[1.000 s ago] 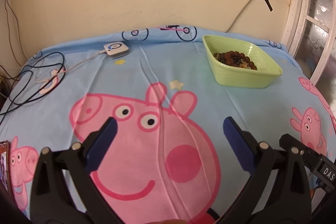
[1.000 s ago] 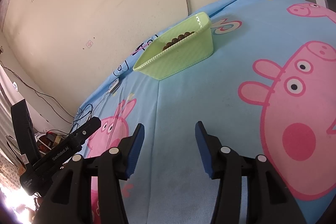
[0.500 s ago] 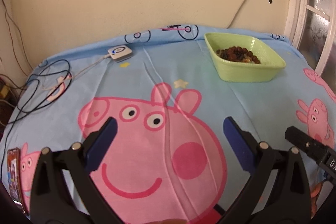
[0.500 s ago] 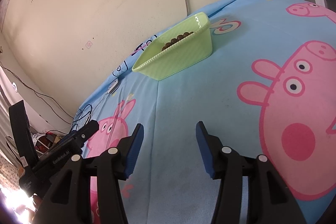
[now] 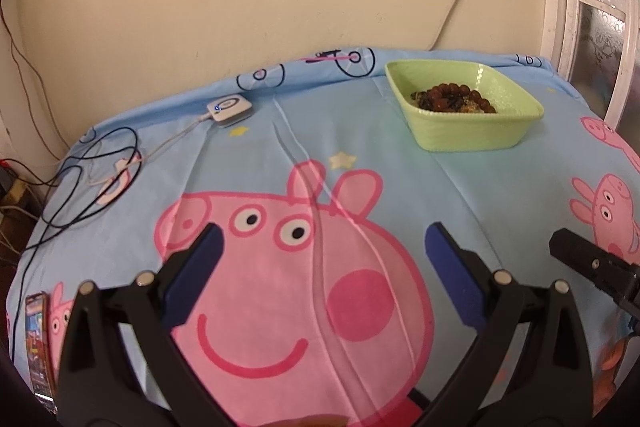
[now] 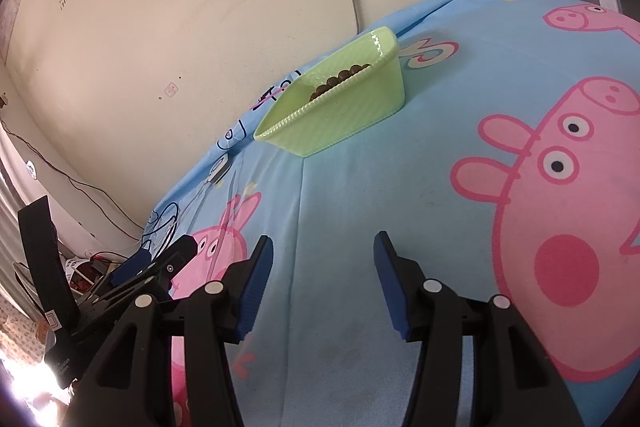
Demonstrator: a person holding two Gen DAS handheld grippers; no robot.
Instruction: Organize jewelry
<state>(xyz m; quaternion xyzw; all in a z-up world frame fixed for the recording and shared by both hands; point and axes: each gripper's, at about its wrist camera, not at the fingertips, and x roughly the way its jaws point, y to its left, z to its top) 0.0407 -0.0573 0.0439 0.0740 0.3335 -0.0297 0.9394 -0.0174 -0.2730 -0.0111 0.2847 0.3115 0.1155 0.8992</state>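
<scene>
On blue cartoon sheet (image 5: pixel 360 155), green bowl (image 5: pixel 472 137) holding brown beads (image 5: pixel 452 97), left claw (image 5: pixel 320 247) wide, right claw (image 6: pixel 323 247) wide, both empty

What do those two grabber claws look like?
Both the left gripper and the right gripper have black plastic frames shaped like forks, with round silver bolts. Each has two flat, dark blue fingers. The right one's pads look ridged. No cables or sleeves show.

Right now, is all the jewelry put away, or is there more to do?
Done: a brown bead bracelet already lies in the light green plastic bowl on the blue cartoon-pig sheet. In hand: nothing, since the left gripper and right gripper are both open and empty. Left: no loose jewelry shows on the sheet.
</scene>
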